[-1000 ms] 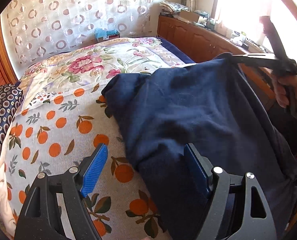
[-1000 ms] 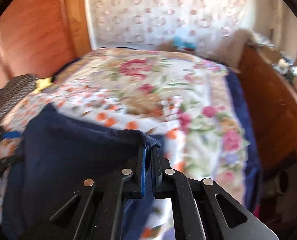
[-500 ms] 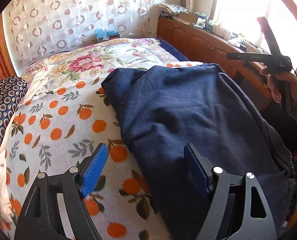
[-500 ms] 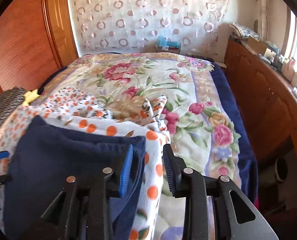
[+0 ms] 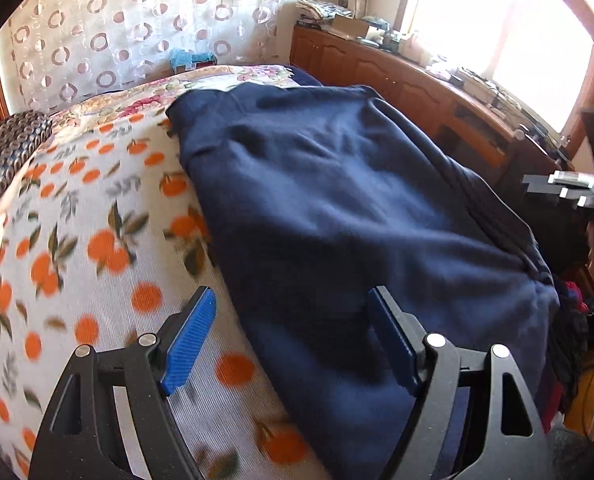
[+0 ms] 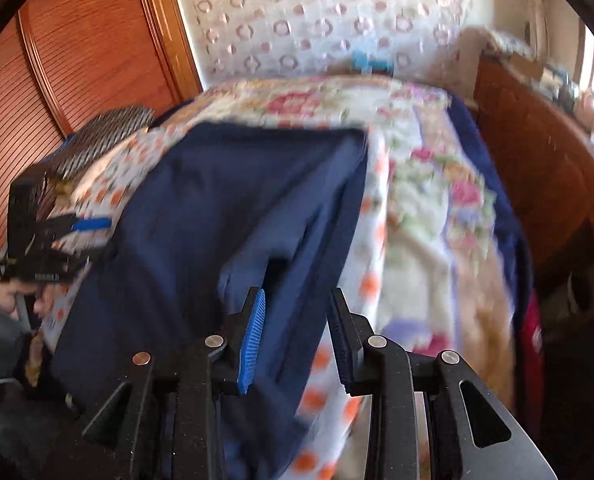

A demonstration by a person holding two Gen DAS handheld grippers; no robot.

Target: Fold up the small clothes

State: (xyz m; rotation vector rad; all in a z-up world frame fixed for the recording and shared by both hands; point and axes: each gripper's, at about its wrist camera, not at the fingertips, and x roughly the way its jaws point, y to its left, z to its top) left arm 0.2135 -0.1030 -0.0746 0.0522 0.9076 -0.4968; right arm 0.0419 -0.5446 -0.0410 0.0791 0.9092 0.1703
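A navy blue garment [image 5: 337, 200] lies spread over the bed's orange-print cover [image 5: 77, 240], its near end hanging over the bed's edge. My left gripper [image 5: 291, 340] is open wide above the garment's left edge, its left pad over the cover and its right pad over the cloth, pinching nothing. In the right wrist view the garment [image 6: 217, 208] shows a folded panel near its right edge. My right gripper [image 6: 297, 332] hovers over that edge, jaws parted and free of the cloth. The left gripper [image 6: 97, 240] is visible at far left.
A floral quilt [image 6: 417, 160] covers the bed's far and right side. A dark patterned pillow [image 5: 5, 148] sits at the left. A cluttered wooden cabinet [image 5: 397, 76] runs under the window, and a wooden wardrobe [image 6: 77, 60] stands on the other side. Clothes lie on the floor [image 5: 577, 320].
My right gripper opened and let go of the garment's corner, which dropped flat onto the bed. Both grippers then drew back toward the near end of the garment.
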